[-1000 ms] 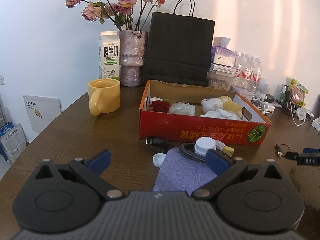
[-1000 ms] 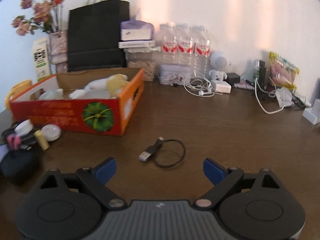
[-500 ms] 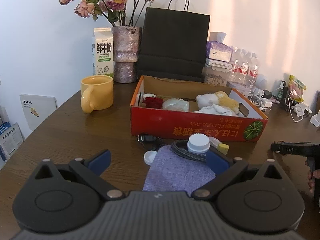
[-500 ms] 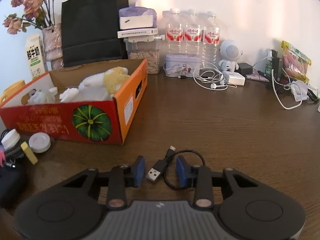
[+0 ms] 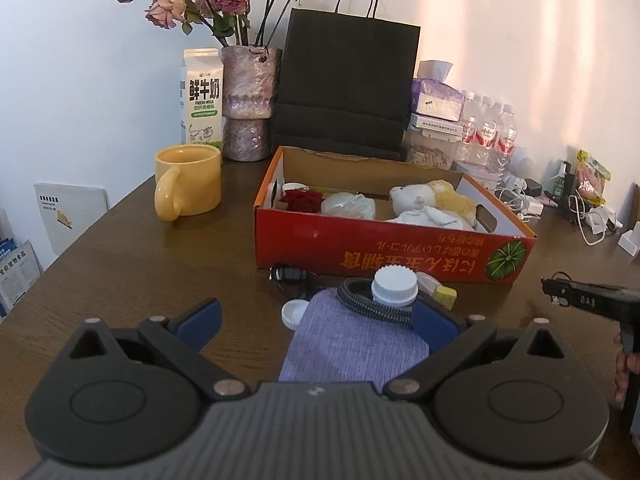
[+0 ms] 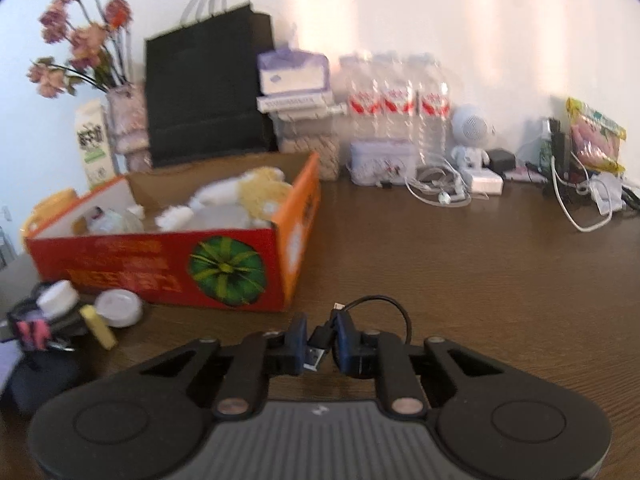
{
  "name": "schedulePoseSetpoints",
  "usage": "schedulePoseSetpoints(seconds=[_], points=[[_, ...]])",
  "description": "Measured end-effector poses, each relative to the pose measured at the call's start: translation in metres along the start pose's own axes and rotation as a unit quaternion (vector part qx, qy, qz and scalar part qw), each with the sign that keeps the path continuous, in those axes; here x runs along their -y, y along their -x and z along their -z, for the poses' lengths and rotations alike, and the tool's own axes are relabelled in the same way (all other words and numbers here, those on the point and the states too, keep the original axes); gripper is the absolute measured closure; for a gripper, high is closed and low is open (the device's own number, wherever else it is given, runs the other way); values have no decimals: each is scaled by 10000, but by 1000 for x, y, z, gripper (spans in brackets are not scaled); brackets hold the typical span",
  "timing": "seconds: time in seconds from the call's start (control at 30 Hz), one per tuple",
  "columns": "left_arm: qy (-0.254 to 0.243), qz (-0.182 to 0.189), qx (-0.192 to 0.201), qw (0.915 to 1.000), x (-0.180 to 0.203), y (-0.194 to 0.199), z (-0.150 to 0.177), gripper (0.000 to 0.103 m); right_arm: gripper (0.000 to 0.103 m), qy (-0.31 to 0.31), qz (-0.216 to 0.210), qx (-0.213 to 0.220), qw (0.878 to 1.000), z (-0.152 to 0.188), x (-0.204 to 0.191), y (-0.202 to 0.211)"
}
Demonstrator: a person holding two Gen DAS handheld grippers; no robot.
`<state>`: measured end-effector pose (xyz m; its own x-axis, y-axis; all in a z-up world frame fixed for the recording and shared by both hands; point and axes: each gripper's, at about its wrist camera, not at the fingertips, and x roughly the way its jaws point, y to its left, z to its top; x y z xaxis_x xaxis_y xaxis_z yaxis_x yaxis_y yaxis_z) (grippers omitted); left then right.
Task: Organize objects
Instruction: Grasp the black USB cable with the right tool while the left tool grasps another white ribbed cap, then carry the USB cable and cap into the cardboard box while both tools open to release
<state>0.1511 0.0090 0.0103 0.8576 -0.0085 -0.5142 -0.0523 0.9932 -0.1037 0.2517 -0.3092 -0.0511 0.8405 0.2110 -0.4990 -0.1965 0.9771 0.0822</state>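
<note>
My right gripper (image 6: 320, 342) is shut on the plug end of a short black USB cable (image 6: 394, 310), whose loop trails onto the brown table beyond the blue pads. The red cardboard box (image 6: 168, 270) with a plush toy (image 6: 256, 196) inside stands to the left of it. In the left wrist view my left gripper (image 5: 316, 316) stands open and low over a purple-grey cloth pouch (image 5: 356, 344). A white-capped bottle (image 5: 394, 285) and a braided cord (image 5: 372, 308) lie at the pouch's far end. The right gripper (image 5: 588, 300) shows at the right edge there.
A yellow mug (image 5: 188, 186), milk carton (image 5: 202, 98), vase of roses (image 5: 248, 104) and black paper bag (image 5: 346, 84) stand behind the box (image 5: 384, 256). Water bottles (image 6: 396, 100), a small white robot figure (image 6: 472, 136) and tangled chargers (image 6: 580, 196) line the back wall.
The right gripper moved forward and closed its jaws onto the USB cable's plug. The left gripper's view shifted slightly, staying open over the pouch.
</note>
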Motion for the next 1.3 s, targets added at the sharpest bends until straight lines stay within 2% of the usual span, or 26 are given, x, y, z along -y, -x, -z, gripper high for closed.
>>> schedulePoseSetpoints(seconds=[0.17,0.33,0.4,0.47,0.53,0.6,0.67,0.8,0.87,1.03,1.13,1.2,1.27,1.3], points=[[-44,142,39,9999,10,-15,-11,0,88,65,-264,399,9988,4,-25,24],[-346,234,-53,9991,32,-48,-26,0,88,192,-463,634,9967,8,-49,38],[-446,265,-149,9985,41,-61,-29,6,88,351,-453,633,9963,11,-57,37],[-529,378,-226,9976,48,-71,-30,21,88,420,-448,567,9965,12,-60,35],[-560,460,-303,9969,53,-79,-28,32,88,369,-475,579,9965,12,-59,35],[-626,531,-322,9961,57,-84,-26,37,88,343,-493,560,9966,13,-58,35],[-792,571,-342,9946,61,-88,-23,55,88,344,-508,557,9966,14,-58,35],[-918,620,-402,9930,64,-92,-19,69,88,352,-538,552,9964,14,-57,35],[-947,673,-357,9926,64,-91,-18,80,88,354,-544,552,9964,14,-57,35],[-1018,871,-259,9906,64,-86,-16,93,88,353,-539,551,9964,14,-58,35],[-992,880,-241,9909,63,-84,-16,92,88,353,-541,550,9964,14,-58,35],[-917,818,-215,9922,62,-83,-16,81,88,355,-538,550,9964,14,-58,35],[-850,714,-134,9937,60,-82,-17,28,88,364,-543,547,9964,14,-58,35],[-847,648,-55,9943,60,-81,-18,23,88,362,-544,548,9964,14,-58,35]])
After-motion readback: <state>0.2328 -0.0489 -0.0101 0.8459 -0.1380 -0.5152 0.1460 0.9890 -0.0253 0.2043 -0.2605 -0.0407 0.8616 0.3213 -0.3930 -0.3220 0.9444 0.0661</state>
